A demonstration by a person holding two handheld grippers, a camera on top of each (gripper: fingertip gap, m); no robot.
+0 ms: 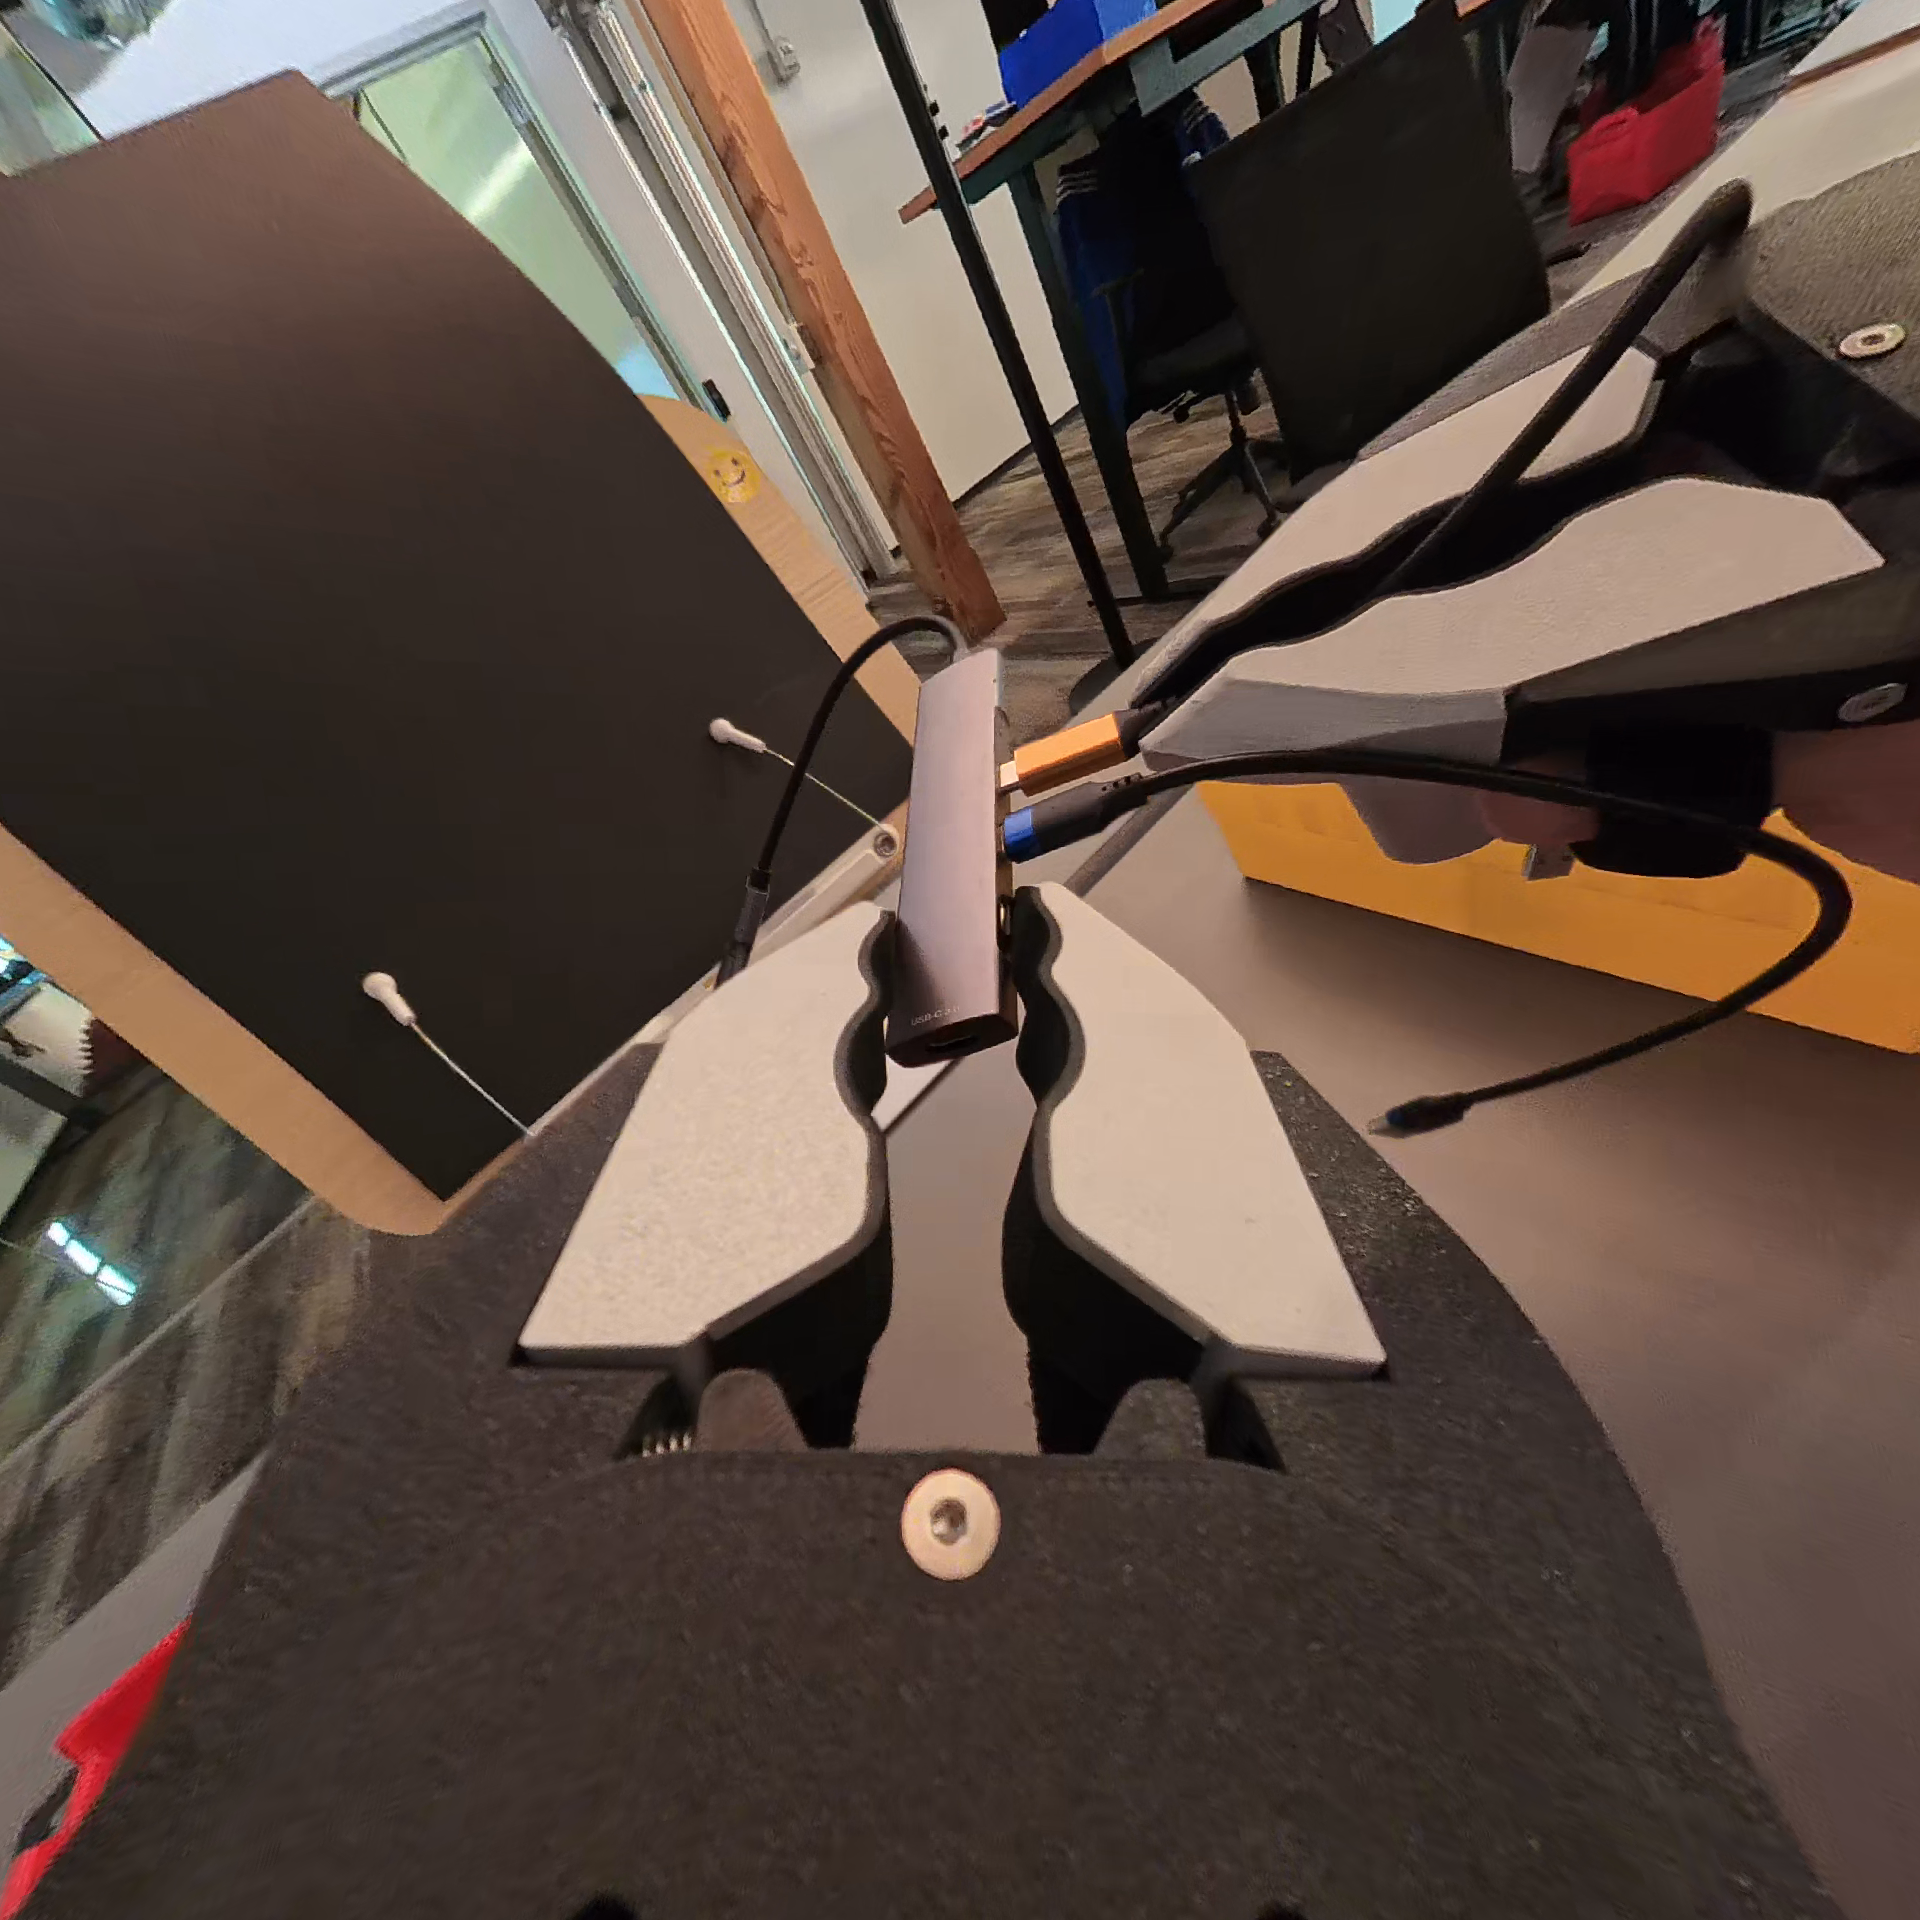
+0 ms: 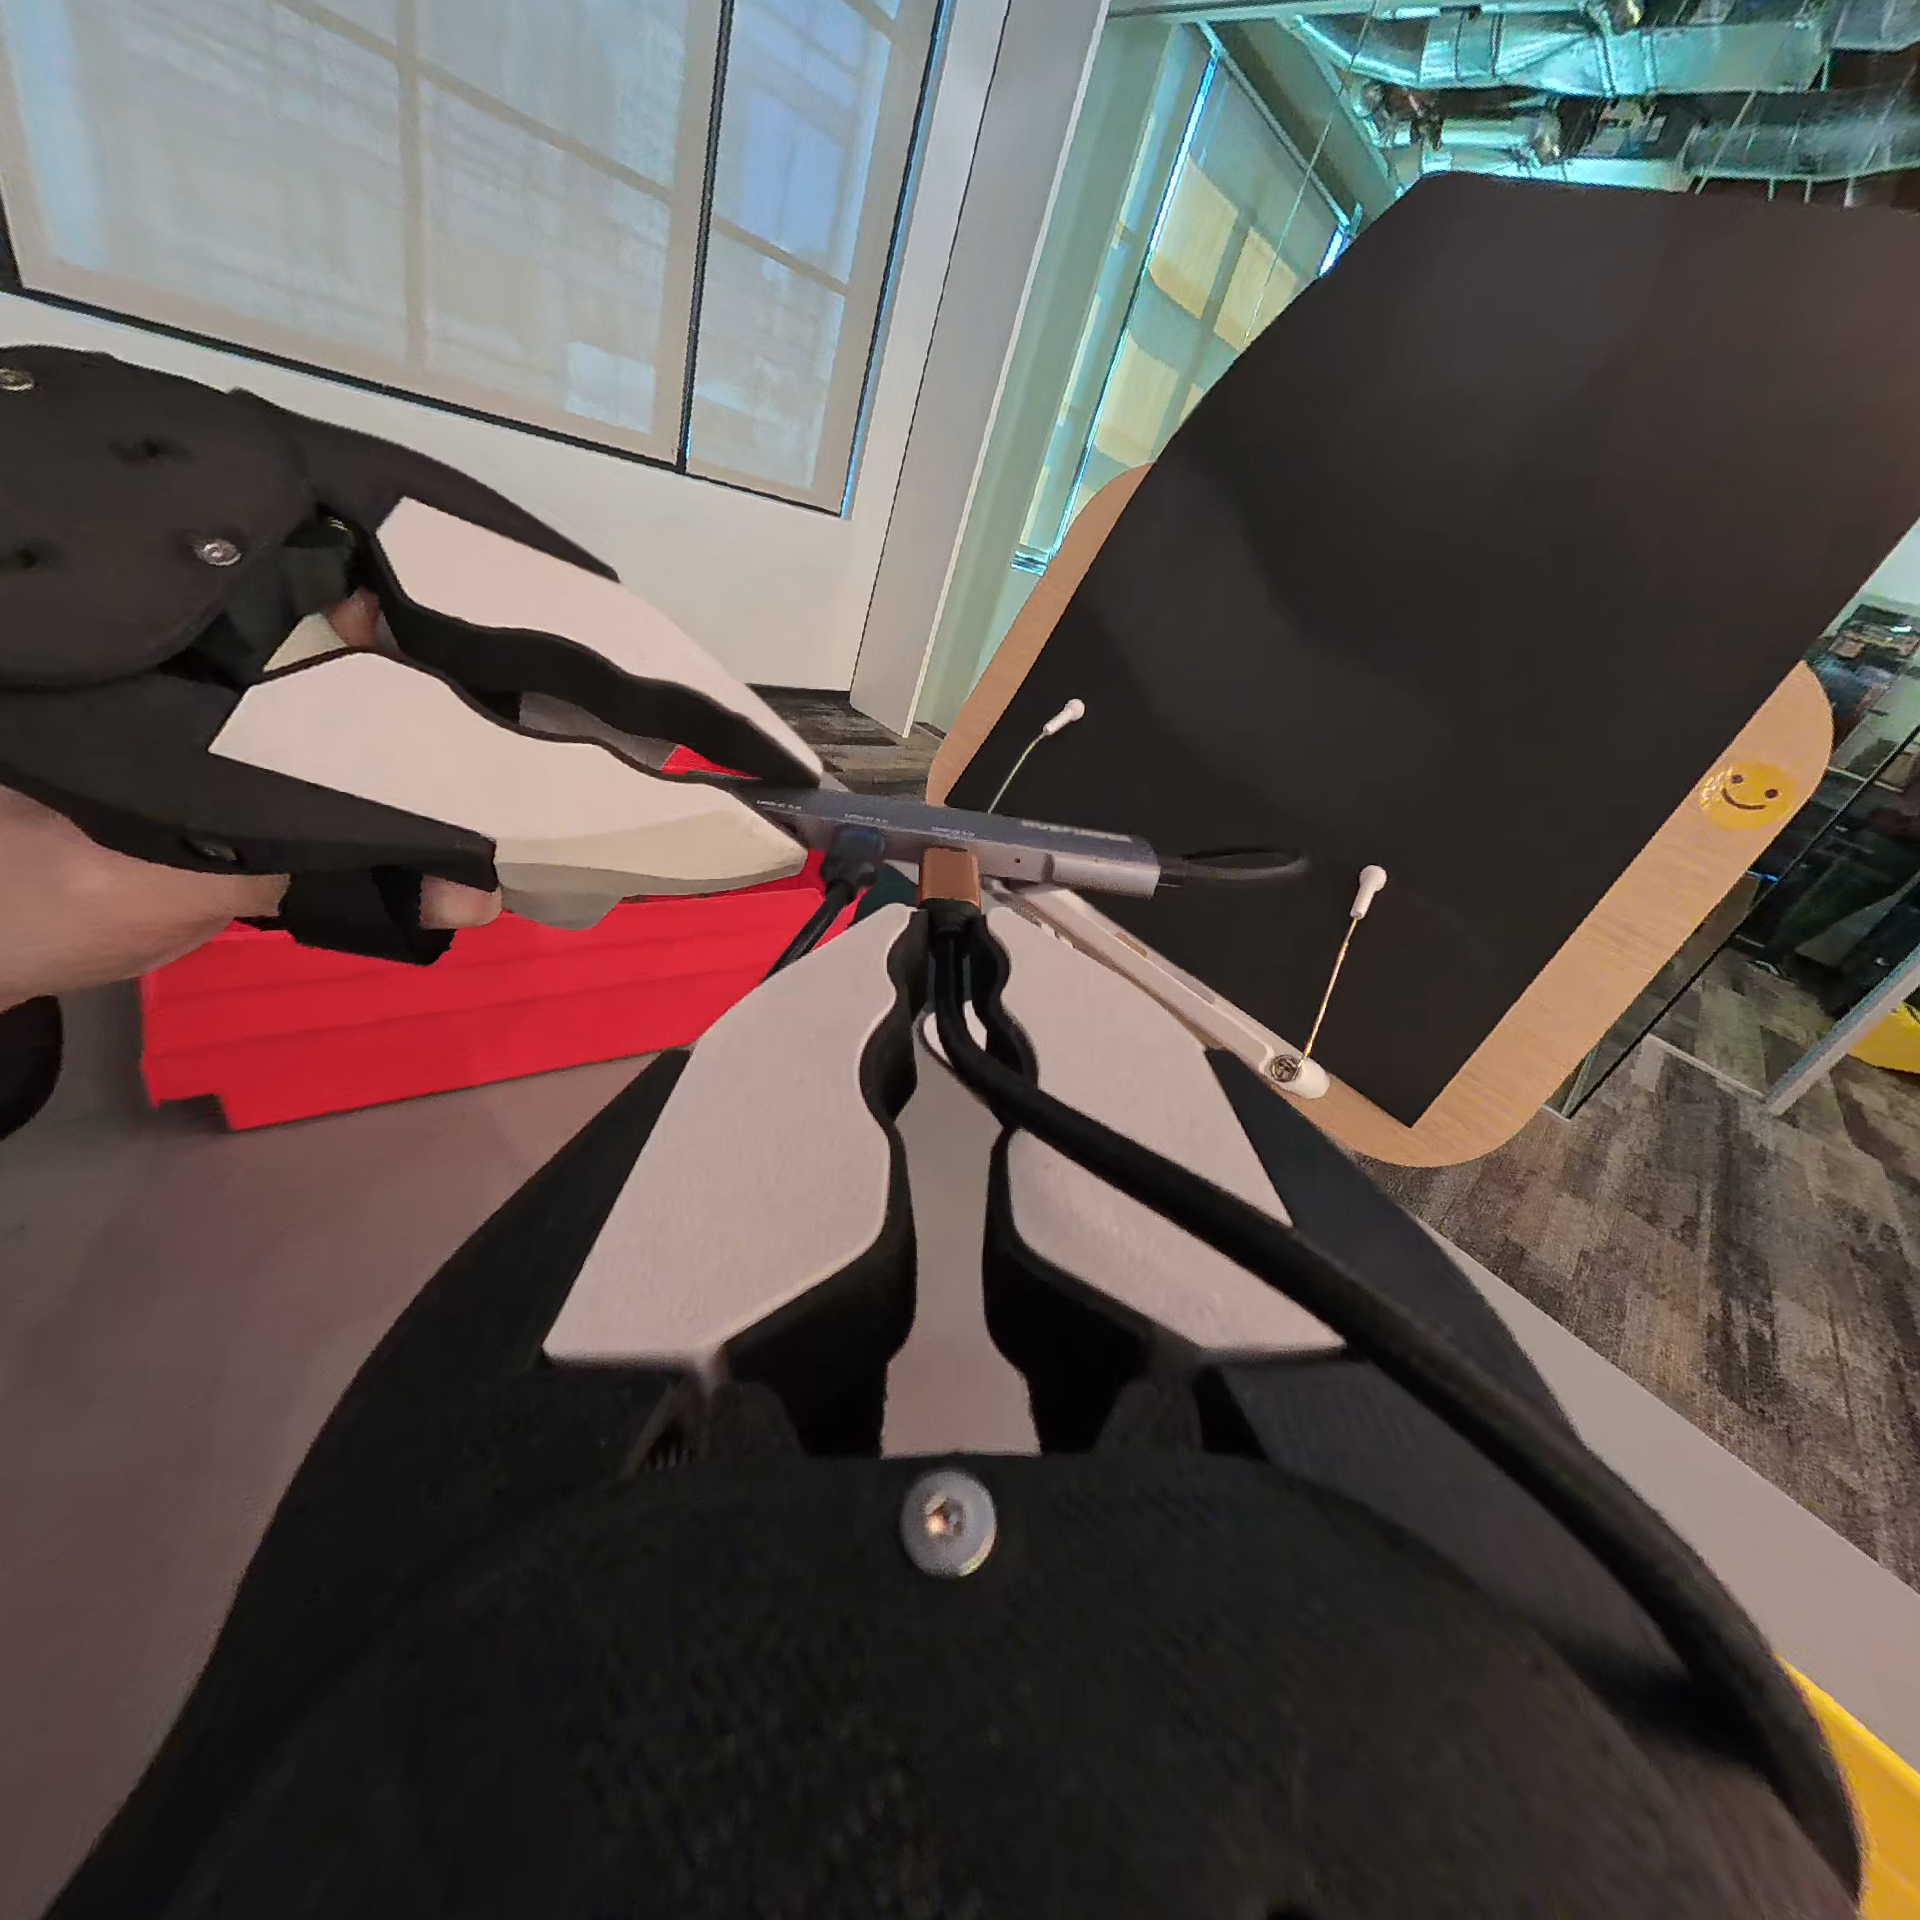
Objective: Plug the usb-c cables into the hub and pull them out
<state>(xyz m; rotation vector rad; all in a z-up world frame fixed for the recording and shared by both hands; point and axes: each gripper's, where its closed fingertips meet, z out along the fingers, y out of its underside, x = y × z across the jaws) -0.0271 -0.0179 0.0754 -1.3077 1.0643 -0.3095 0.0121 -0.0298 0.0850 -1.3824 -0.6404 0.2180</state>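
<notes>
Hub (image 1: 951, 852) lengthwise in clamped left tool (image 1: 951, 971); right tool (image 2: 940, 935) pinching orange-plug cable (image 2: 948, 878), perpendicular.

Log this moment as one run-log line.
left gripper: shut on hub | right gripper: shut on orange plug, at hub port | blue plug: in hub

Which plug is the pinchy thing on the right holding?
Find the long grey hub that the left gripper holds up. Two plugs sit side by side in its side. The right gripper pinches the orange plug; its neighbour is blue-tipped.
</notes>
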